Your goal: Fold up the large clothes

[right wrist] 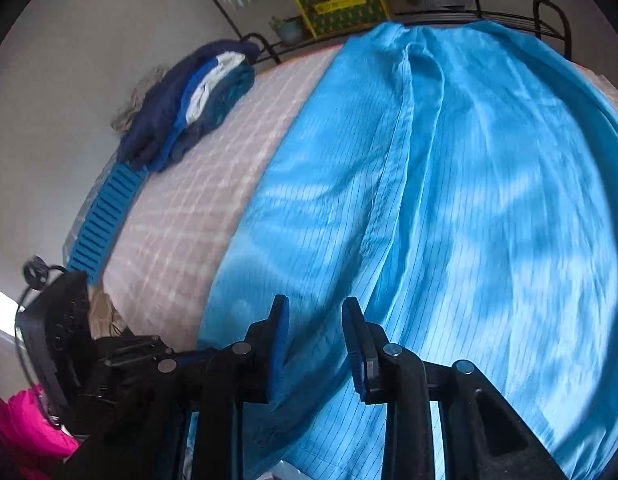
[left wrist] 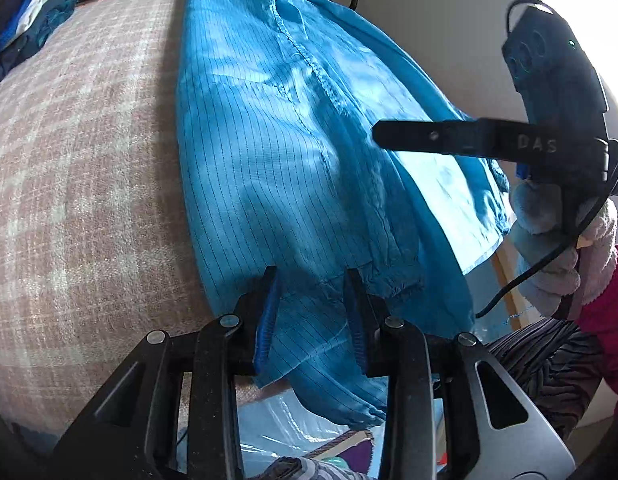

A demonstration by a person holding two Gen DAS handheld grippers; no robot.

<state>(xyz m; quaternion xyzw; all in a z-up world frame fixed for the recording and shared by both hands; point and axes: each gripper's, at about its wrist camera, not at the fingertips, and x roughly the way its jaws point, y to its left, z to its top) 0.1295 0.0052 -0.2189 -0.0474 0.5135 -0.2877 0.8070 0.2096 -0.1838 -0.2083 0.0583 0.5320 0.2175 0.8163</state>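
left fingers [left wrist: 311,280]: partly apart, with the hanging hem corner of the blue garment [left wrist: 293,152] sitting between them. I can't tell if the pads actually press on it.
right fingers [right wrist: 316,308]: narrow gap too, hovering above the cloth with nothing between them.
where the garment is: spread long down the bed [left wrist: 81,152], near end drooping off the edge toward me.
what could go wrong: if my left side only has that one thin layer, or has nothing at all, the hem just slides out when I lift. My guess is the right side could also snag two layers at that long crease [right wrist: 409,152] and drag the whole thing crooked.
fabric: thin, shiny, slippery-looking, fine dark pinstripes, stitched seam [left wrist: 305,60] down the middle.
bed cover: pinkish plaid, matte and nubby.
further out: stack of folded clothes [right wrist: 189,112] at the far corner, well apart.
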